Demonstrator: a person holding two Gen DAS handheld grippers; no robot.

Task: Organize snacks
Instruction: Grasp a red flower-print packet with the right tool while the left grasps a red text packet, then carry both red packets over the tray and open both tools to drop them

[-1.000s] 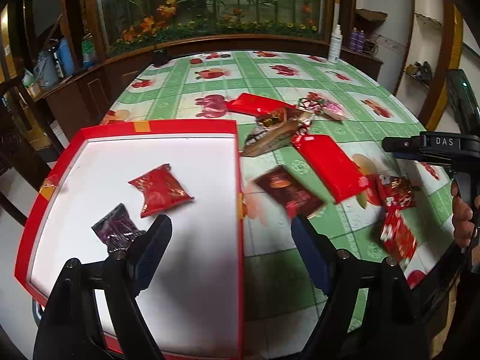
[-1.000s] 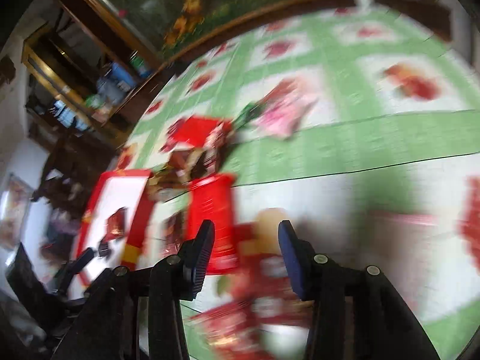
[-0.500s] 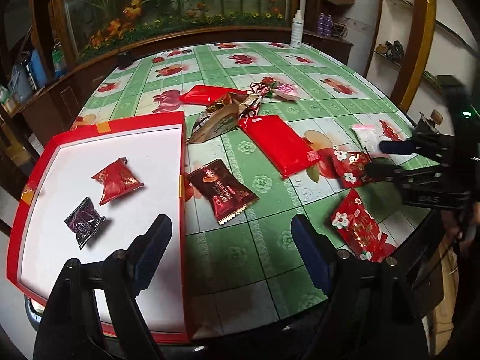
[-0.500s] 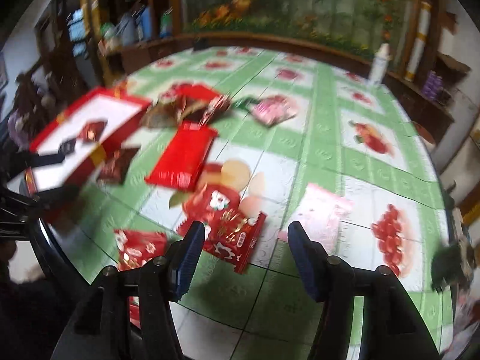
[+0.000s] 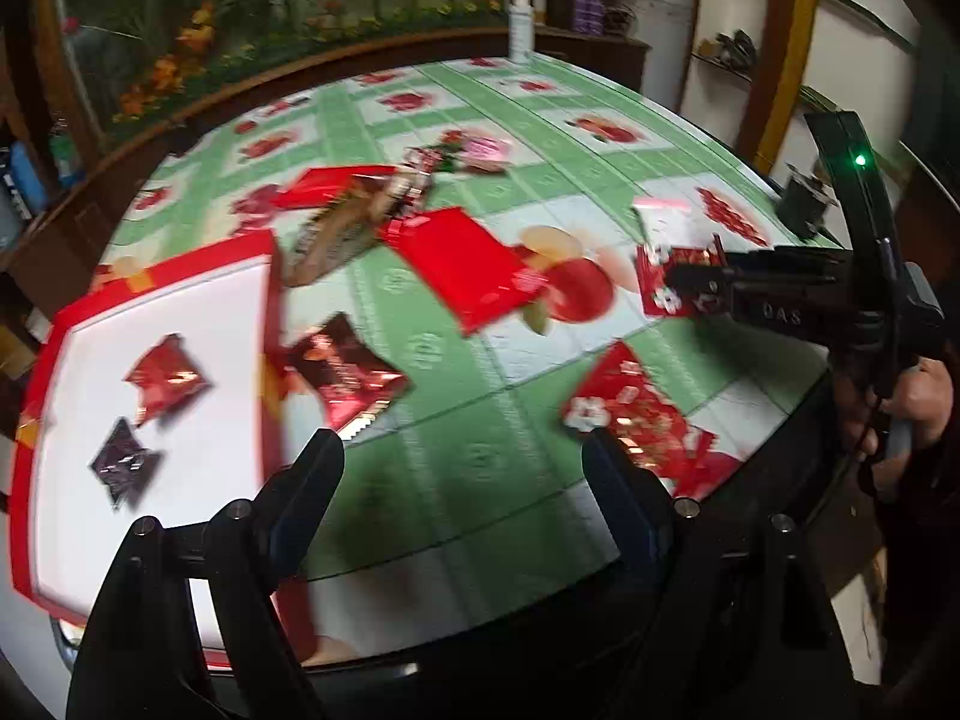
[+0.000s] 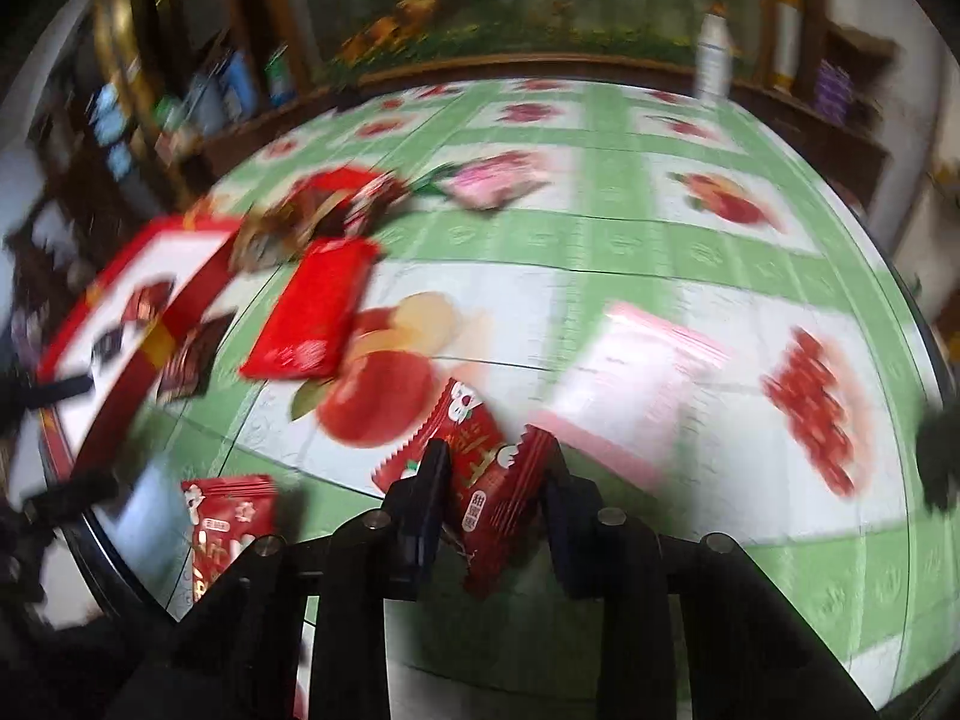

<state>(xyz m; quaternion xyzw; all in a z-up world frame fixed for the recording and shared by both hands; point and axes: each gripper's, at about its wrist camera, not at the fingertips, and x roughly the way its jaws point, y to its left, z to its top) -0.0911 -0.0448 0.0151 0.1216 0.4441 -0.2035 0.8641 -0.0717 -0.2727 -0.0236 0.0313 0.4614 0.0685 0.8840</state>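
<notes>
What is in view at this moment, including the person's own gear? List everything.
Table: 1, green-and-white fruit-print cloth, under everything.
Tray: 1, red rim, white floor, table's left.
Small packets: 2, red and dark purple, inside tray.
Dark red packet: 1, on cloth beside tray.
Large flat packet: 1, red, mid-table.
Heap of packets: count unclear, red and brown, behind it.
Pink packet: 1, beyond heap.
Clear bag: 1, pink-edged, table's right.
Flower-print packets: 2, red; one between right fingers, one near table edge.
Bottle: 1, white, far edge.
Left gripper: black, open, empty.
Right gripper: black, closed on flower-print packet.
Right hand: on gripper handle.
</notes>
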